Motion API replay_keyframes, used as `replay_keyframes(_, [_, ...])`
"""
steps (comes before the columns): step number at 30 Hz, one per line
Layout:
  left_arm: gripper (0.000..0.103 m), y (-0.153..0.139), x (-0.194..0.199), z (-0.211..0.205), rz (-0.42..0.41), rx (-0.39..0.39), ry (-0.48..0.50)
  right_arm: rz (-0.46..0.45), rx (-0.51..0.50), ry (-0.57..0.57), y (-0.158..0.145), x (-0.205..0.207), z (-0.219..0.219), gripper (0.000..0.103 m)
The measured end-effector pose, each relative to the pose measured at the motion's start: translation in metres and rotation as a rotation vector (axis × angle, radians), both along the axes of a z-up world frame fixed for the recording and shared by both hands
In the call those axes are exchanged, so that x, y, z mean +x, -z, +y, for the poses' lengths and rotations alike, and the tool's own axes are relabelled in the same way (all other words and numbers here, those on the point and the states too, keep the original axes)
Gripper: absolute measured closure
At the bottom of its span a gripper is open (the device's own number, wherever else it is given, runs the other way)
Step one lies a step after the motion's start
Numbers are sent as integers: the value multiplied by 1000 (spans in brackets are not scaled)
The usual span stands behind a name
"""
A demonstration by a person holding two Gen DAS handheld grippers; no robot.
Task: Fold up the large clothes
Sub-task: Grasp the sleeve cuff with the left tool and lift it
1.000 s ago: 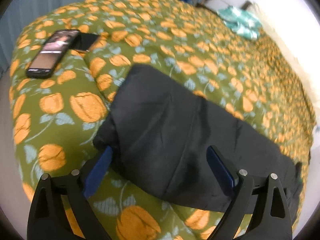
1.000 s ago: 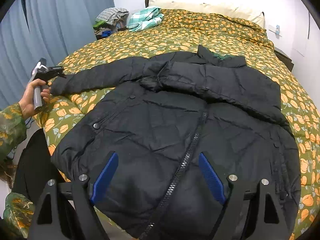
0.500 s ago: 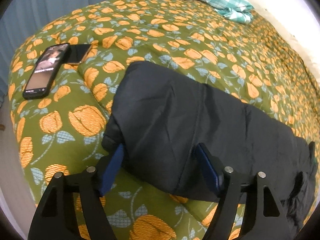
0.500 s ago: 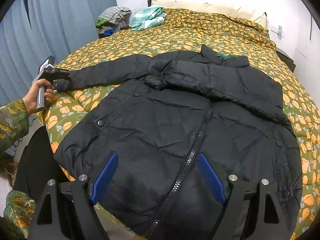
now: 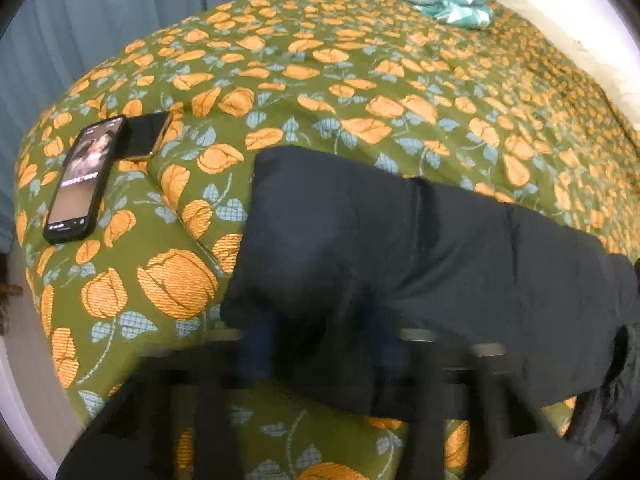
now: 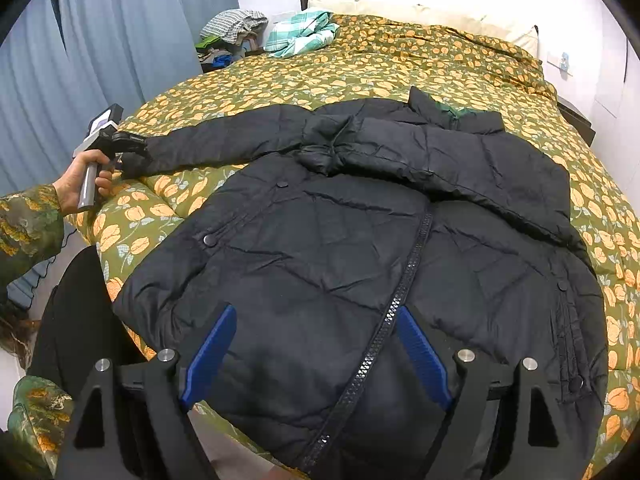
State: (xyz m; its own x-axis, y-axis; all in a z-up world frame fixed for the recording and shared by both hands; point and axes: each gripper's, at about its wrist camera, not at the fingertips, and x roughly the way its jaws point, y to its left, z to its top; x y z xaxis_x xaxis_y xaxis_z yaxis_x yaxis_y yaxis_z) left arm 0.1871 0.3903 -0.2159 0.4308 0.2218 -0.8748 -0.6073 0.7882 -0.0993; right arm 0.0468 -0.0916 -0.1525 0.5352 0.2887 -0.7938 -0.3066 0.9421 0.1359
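Covering most of a floral bedspread (image 6: 400, 64), a black puffer jacket (image 6: 360, 248) lies front-up and zipped, spread flat for folding; one sleeve already lies across its chest, the other sleeve (image 6: 224, 144) stretches toward the bed's edge, where the left gripper (image 6: 130, 142) is closing on its cuff (image 5: 320, 280), apparently to bring it across too. The right gripper (image 6: 316, 356) hovers wide open above the hem, holding nothing. Only the left wrist view shows two phones (image 5: 86, 176) beside the cuff; only the right shows the whole jacket
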Motion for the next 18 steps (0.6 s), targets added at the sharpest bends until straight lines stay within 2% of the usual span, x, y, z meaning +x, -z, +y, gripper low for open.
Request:
replay_keyframes(1, [88, -3, -3, 2, -18, -24, 0, 2, 1, 1, 0, 0, 0, 19])
replay_keyframes(2, [91, -7, -5, 1, -32, -32, 0, 3, 2, 1, 1, 1, 0, 19])
replay_keyframes(8, [94, -64, -20, -29, -170, -18, 74, -18, 16, 4, -3, -2, -1, 19])
replay_keyframes(10, [94, -93, -27, -56, -234, -3, 149, -16, 26, 10, -2, -3, -3, 19])
replay_keyframes(14, [94, -145, -36, -130, -320, 75, 354, -22, 40, 28, -3, -2, -10, 19])
replay_keyframes(18, [94, -171, -47, -219, -372, 115, 591, -43, 48, 52, -9, -3, -17, 19])
